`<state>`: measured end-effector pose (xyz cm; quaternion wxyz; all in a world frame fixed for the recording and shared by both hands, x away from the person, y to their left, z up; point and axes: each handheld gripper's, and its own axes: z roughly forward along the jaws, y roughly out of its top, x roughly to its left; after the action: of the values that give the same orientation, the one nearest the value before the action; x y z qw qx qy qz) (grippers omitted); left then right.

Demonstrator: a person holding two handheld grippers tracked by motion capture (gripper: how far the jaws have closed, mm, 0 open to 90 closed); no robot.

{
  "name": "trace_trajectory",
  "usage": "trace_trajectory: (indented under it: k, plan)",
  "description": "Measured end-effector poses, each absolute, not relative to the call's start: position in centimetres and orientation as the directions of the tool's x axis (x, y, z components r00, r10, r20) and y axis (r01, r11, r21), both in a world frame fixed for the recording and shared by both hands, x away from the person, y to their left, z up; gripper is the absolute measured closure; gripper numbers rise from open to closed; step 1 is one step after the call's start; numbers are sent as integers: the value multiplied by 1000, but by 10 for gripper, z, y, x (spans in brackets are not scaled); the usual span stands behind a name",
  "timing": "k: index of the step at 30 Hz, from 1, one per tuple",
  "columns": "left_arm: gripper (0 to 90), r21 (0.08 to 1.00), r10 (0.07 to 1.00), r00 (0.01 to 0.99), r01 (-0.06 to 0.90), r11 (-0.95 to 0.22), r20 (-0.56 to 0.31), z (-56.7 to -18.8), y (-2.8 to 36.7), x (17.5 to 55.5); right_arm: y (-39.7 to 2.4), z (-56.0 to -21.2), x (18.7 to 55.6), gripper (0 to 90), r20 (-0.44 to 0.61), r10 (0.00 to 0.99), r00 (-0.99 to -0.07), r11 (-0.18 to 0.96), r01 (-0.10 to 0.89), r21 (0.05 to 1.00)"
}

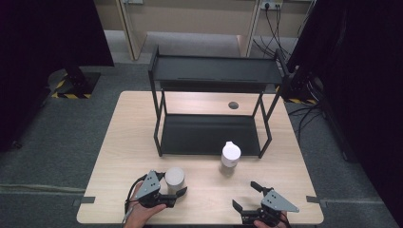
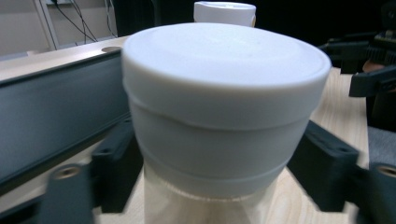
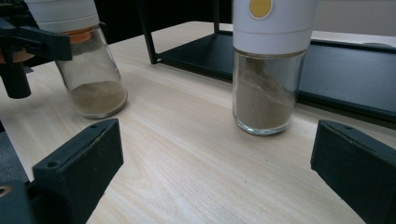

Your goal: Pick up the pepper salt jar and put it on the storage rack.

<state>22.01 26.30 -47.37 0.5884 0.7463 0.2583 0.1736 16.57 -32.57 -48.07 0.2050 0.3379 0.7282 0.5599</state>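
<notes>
Two jars (image 1: 175, 176) (image 1: 231, 154) on pale wood table (image 1: 128, 142) — grey carpet (image 1: 43, 156) around.

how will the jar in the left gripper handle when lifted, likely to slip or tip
The jar looks like smooth glass, so probably slippery and breakable. The left gripper holds it high, near the white lid, and it already leans, so it may swing. Only a little powder inside: likely light.

A light wooden table (image 1: 123, 142) stands on grey carpet (image 1: 52, 142). On its far half sits a black two-tier metal rack (image 1: 214, 71), with a round grommet hole (image 1: 233, 105) in the tabletop beneath it. Black curtains (image 1: 43, 33) hang at both sides. Beyond are beige wall panels (image 1: 190, 19), a socket (image 1: 271, 5) with cables (image 1: 273, 33), and stand bases edged with yellow-black tape (image 1: 71, 95).
</notes>
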Motion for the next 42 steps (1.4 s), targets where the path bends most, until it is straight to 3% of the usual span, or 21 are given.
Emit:
trace_trajectory:
  k: [4,14,32,42]
  plan:
    - [344,968,602,798,172,-181,-30,-473,262,219,-326,-481,165,26,79,721,-688,145,262,954]
    - [351,970,618,786,173,-170,-32,-468,261,214,-326,-481,165,26,79,722,-688,143,260,955]
    - [352,984,613,790,118,-137,-9,-417,260,219,-326,-481,165,26,79,721,-688,141,257,956]
    - [352,984,581,814,112,-141,-9,-373,252,241,-327,-481,165,26,79,719,-690,138,254,957]
